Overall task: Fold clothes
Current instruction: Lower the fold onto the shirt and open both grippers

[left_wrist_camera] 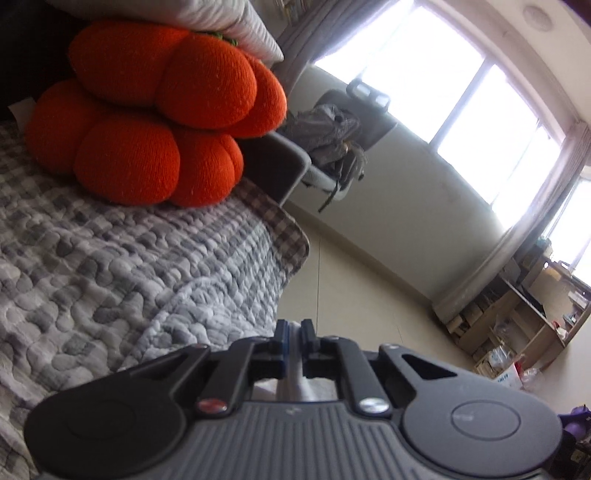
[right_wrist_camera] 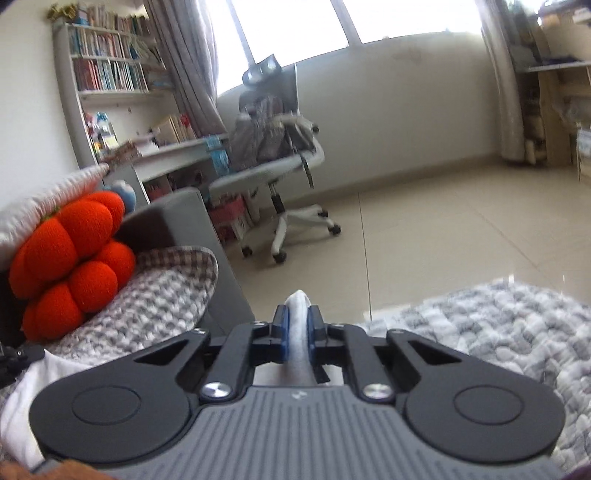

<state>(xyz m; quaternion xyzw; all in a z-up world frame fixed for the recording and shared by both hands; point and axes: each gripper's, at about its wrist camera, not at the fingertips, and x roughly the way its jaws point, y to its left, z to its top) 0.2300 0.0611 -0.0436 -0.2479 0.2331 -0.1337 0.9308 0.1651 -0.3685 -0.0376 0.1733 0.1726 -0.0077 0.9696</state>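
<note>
No legible writing appears on either tool: the right gripper (right_wrist_camera: 298, 321), matte black linkage over a ribbed grey body, has its blue pads (right_wrist_camera: 282, 332) pinched on a rounded fold of white cloth (right_wrist_camera: 298, 325), and the left gripper (left_wrist_camera: 294, 338) likewise clamps a thin strip of the pale fabric (left_wrist_camera: 294, 363) between nearly closed jaws. More of the white cloth lies at lower left in the right wrist view, on a puckered grey-and-white checked quilt (left_wrist_camera: 110, 277). Two lobed orange knitted cushions (left_wrist_camera: 147, 110) are stacked on the quilt under a ribbed white pillow (left_wrist_camera: 229, 22); beyond lie glossy beige floor tiles (right_wrist_camera: 443, 229), a white office chair (right_wrist_camera: 280, 177), a bookshelf (right_wrist_camera: 107, 70) and bright windows (left_wrist_camera: 461, 110).
</note>
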